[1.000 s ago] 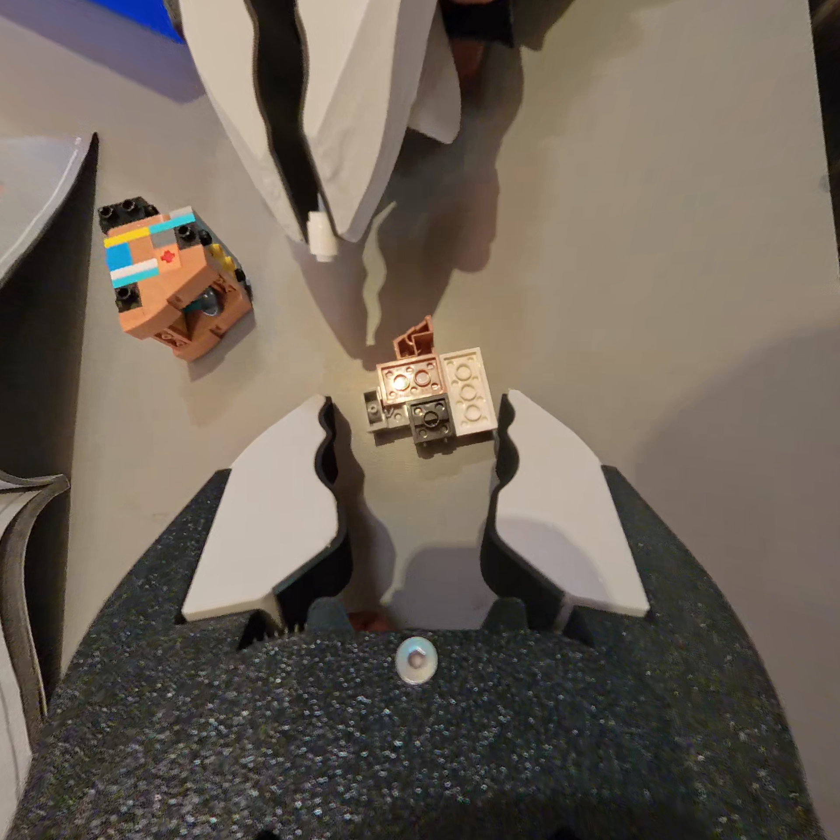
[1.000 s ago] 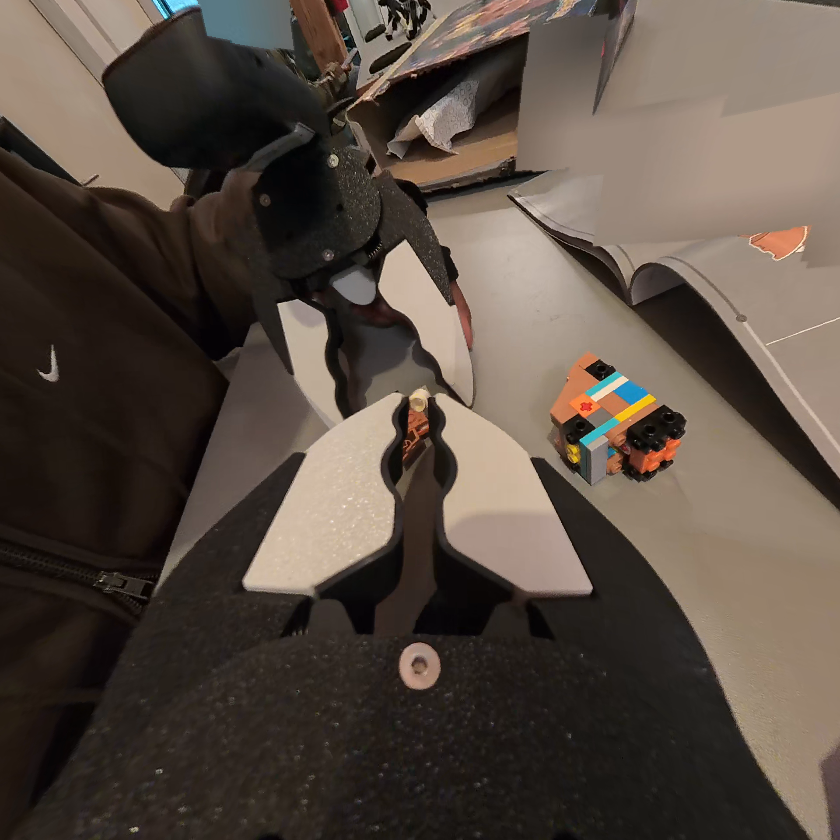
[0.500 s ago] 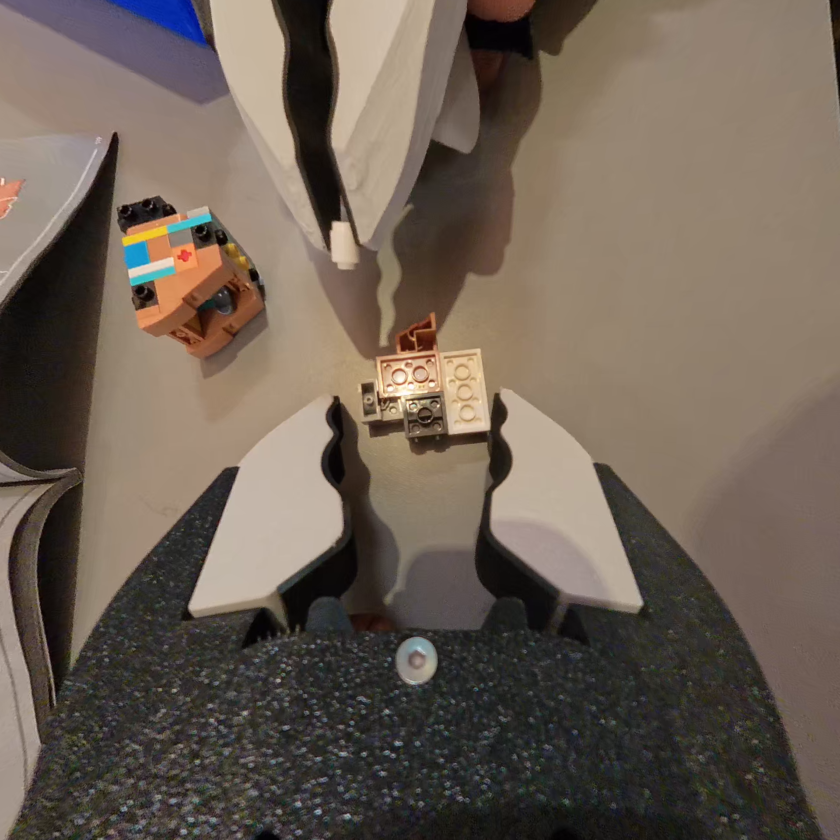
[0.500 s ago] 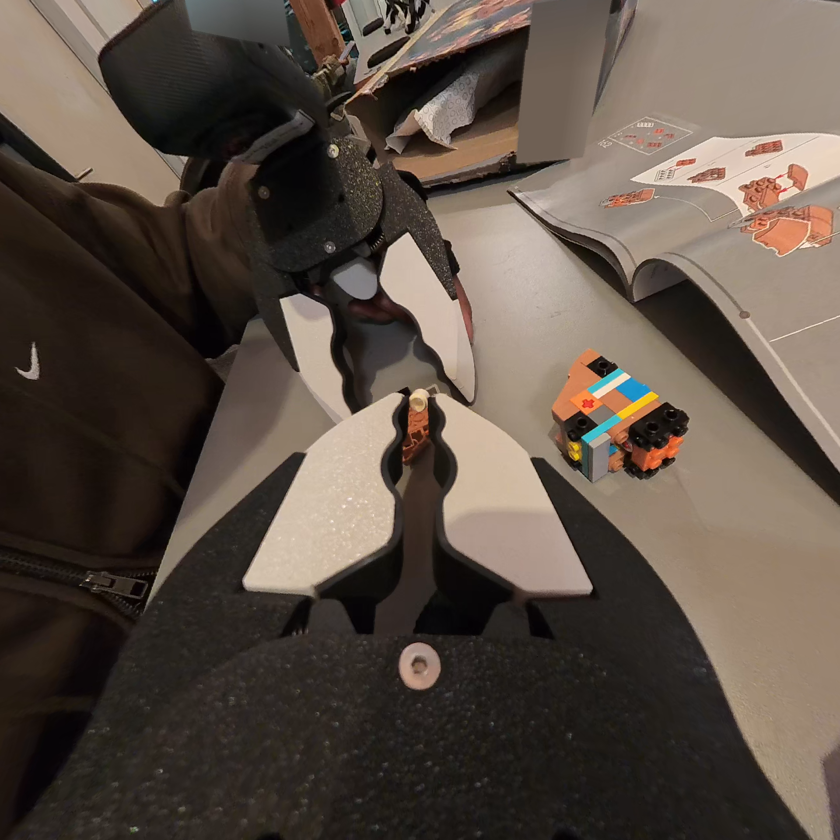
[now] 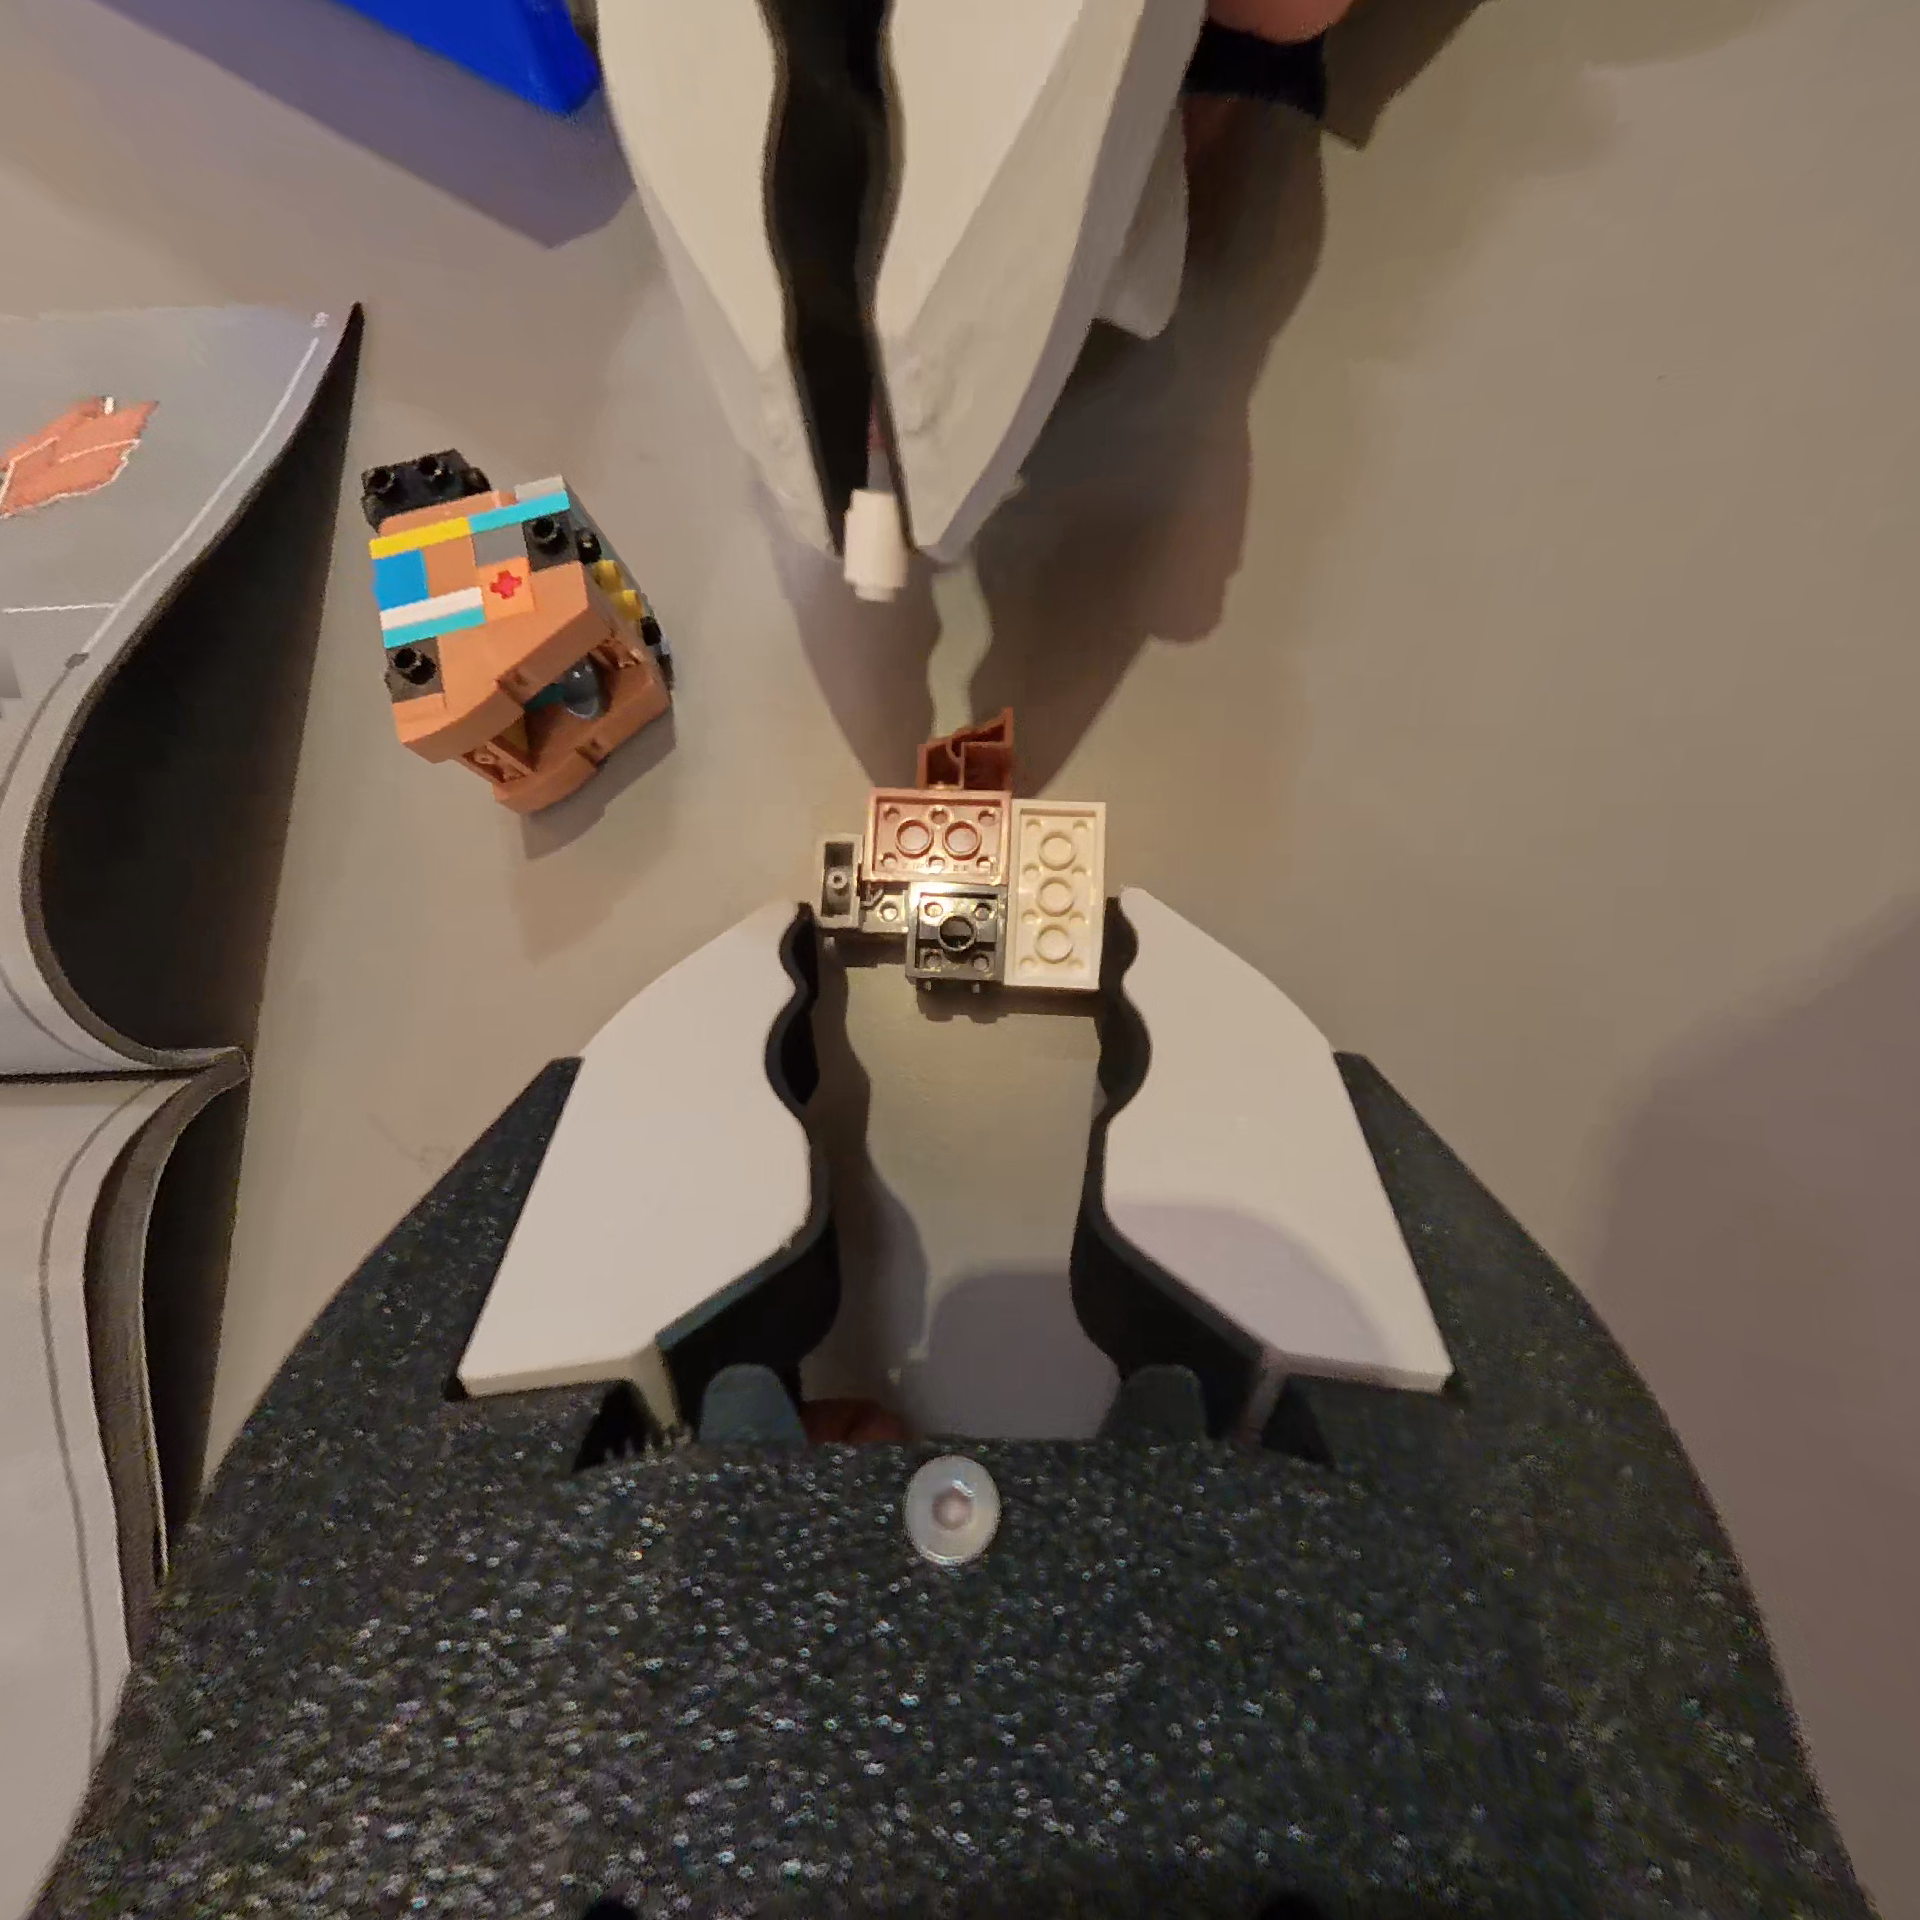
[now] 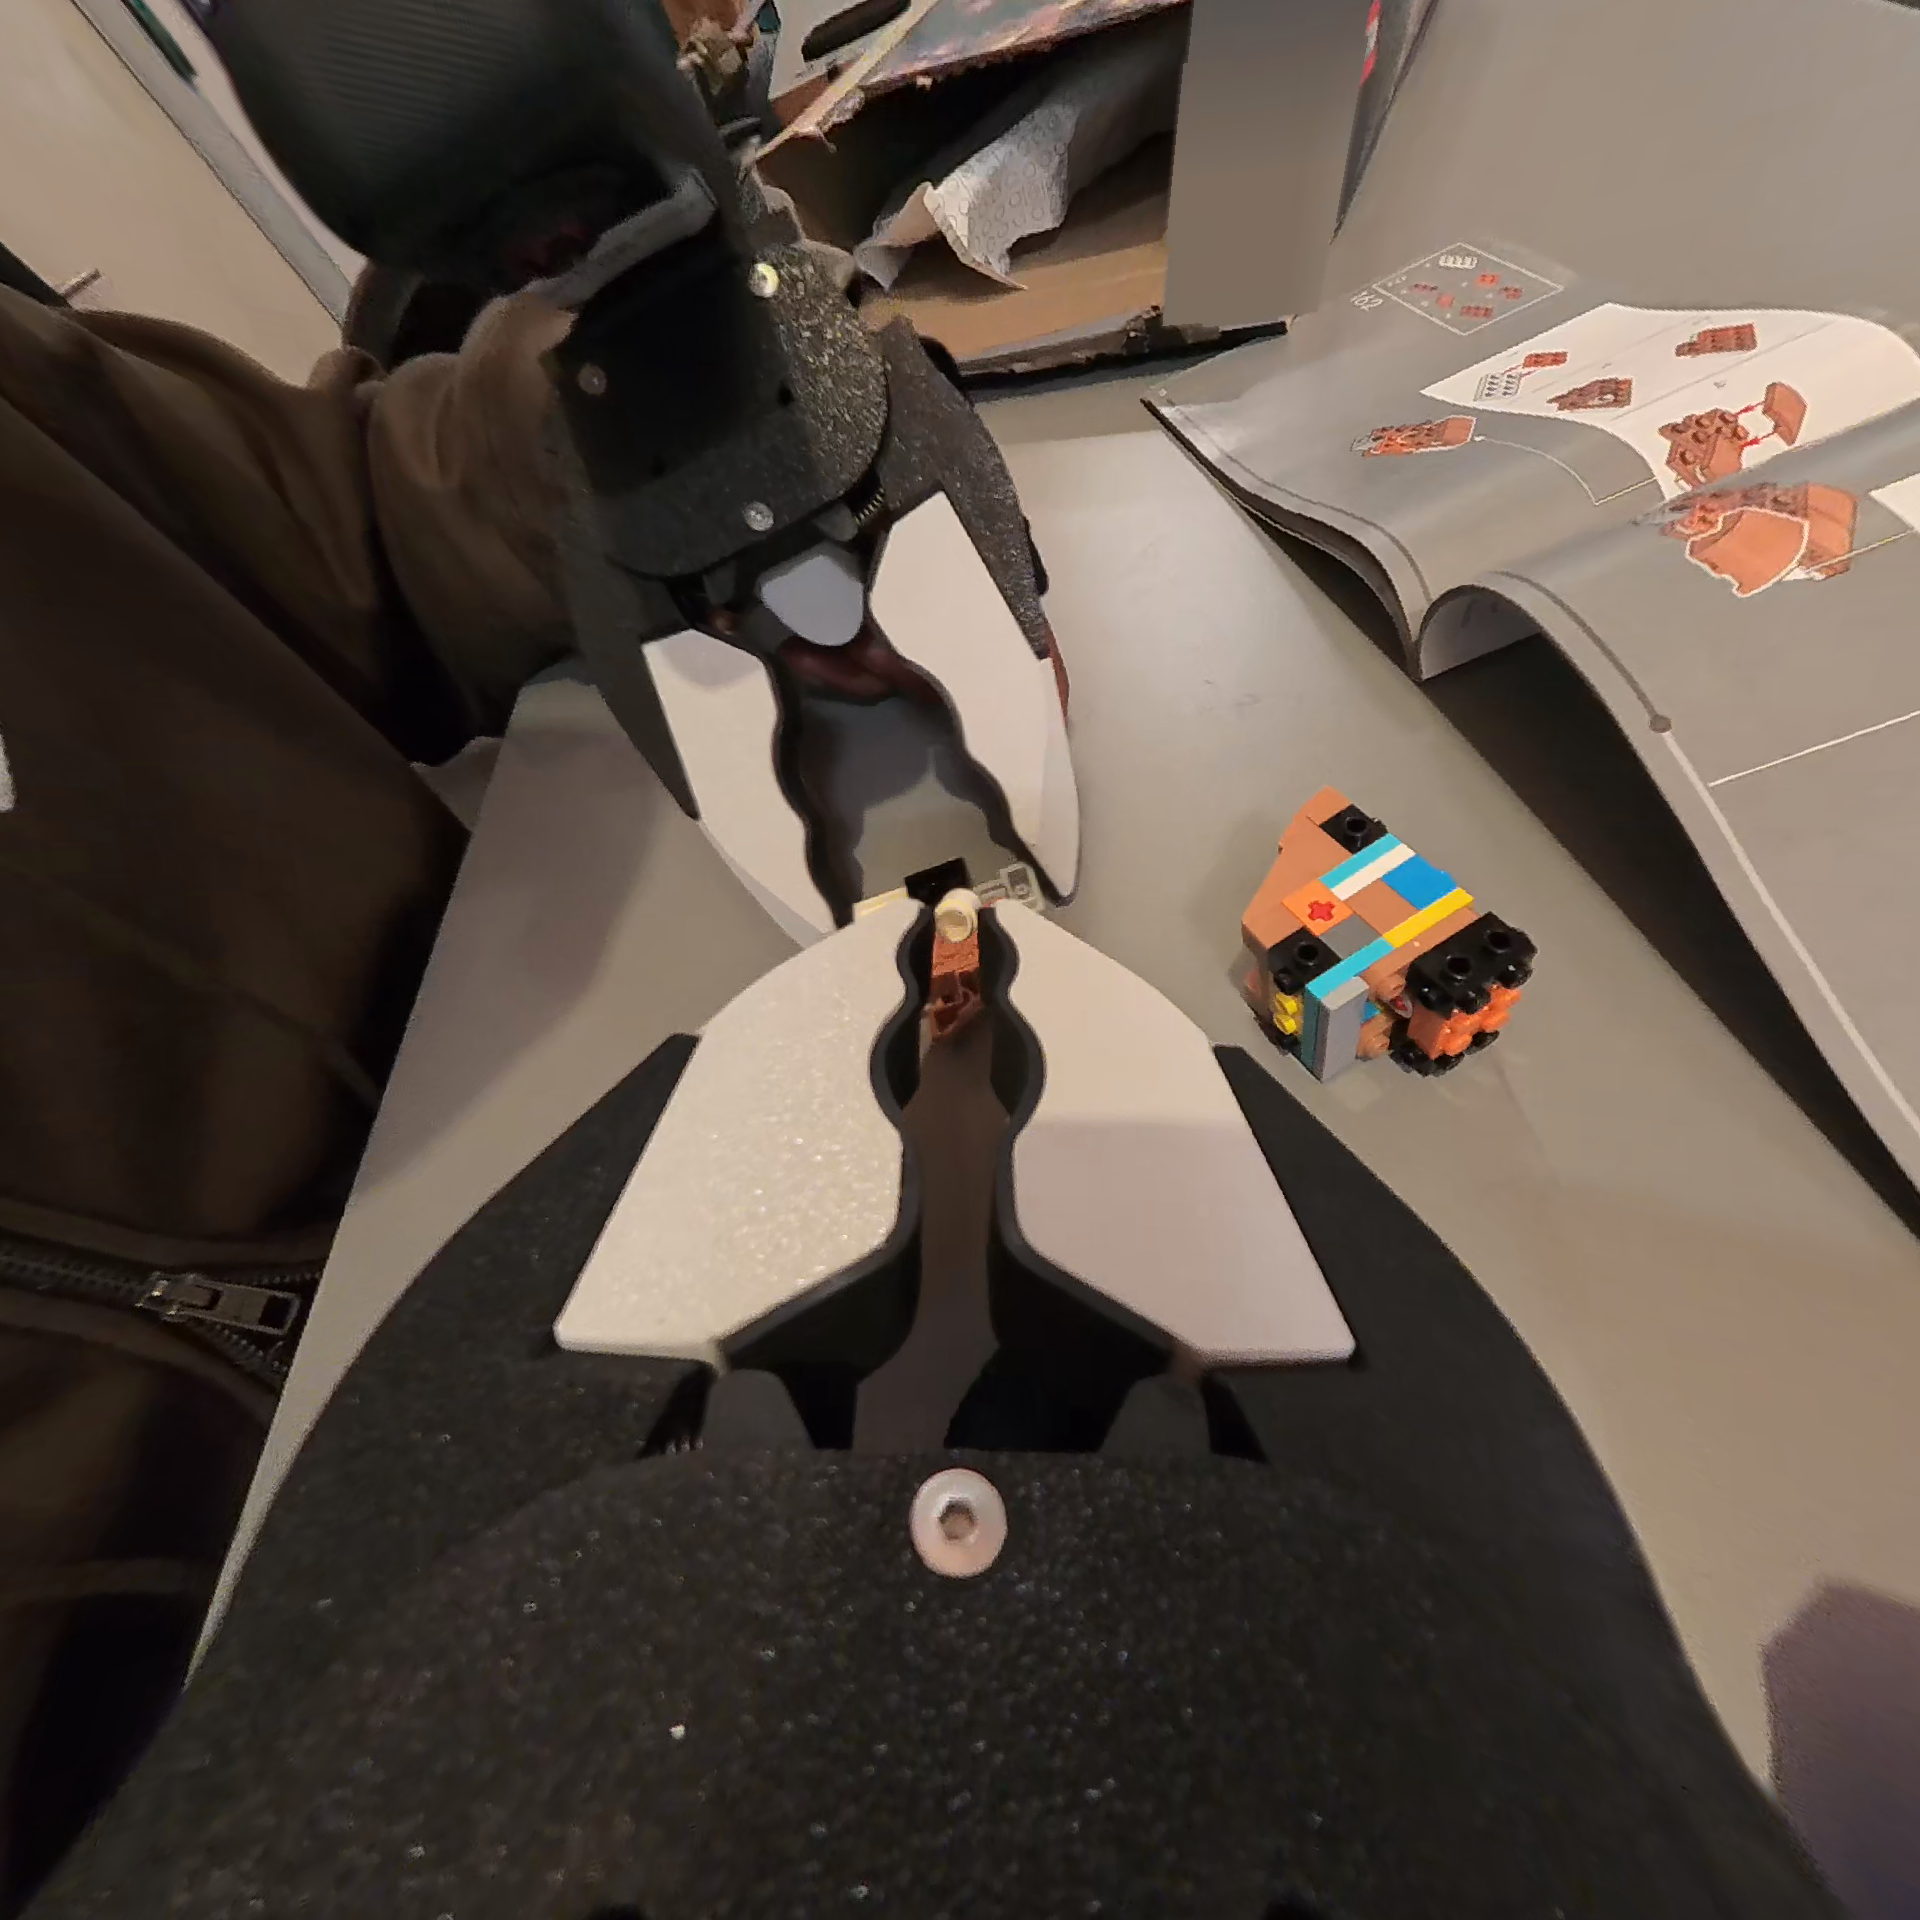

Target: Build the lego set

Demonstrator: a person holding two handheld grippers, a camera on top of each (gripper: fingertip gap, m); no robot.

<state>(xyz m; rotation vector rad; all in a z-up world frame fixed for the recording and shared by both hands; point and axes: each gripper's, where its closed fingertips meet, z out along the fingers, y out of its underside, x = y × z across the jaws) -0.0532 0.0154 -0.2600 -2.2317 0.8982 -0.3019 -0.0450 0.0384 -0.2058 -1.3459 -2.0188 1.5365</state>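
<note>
A small sub-assembly [image 5: 961, 883] of brown, cream, black and grey bricks lies on the grey table, studs-down side up. My left gripper [image 5: 961, 912] is open, its fingertips on either side of the sub-assembly's near edge, close to it but not clamping it. My right gripper [image 6: 956, 914] is shut on a small cream round piece [image 6: 954, 916] and holds it just above the sub-assembly [image 6: 935, 881], tip down. The left wrist view shows it coming in from the top [image 5: 871, 520] with the piece [image 5: 871, 545]. A built brown block with blue, yellow and black bricks [image 5: 509, 644] lies to the left.
An open instruction booklet [image 5: 104, 727] lies at the left edge and shows in the right wrist view [image 6: 1662, 468] beyond the built block [image 6: 1371, 945]. A cardboard box [image 6: 987, 208] stands at the back. A blue object [image 5: 488, 52] is at the top left. A person's brown jacket [image 6: 156, 831] is close by. The grippers' ends are close to 6 centimeters from one another. My right tips are roughly 6 centimeters from the built block [image 6: 1371, 945]. It is also in sight in the left wrist view [image 5: 476, 510].
My right gripper has carried the cream piece closer over the sub-assembly. My left gripper's jaws have narrowed a little around the sub-assembly, which has stayed put.
</note>
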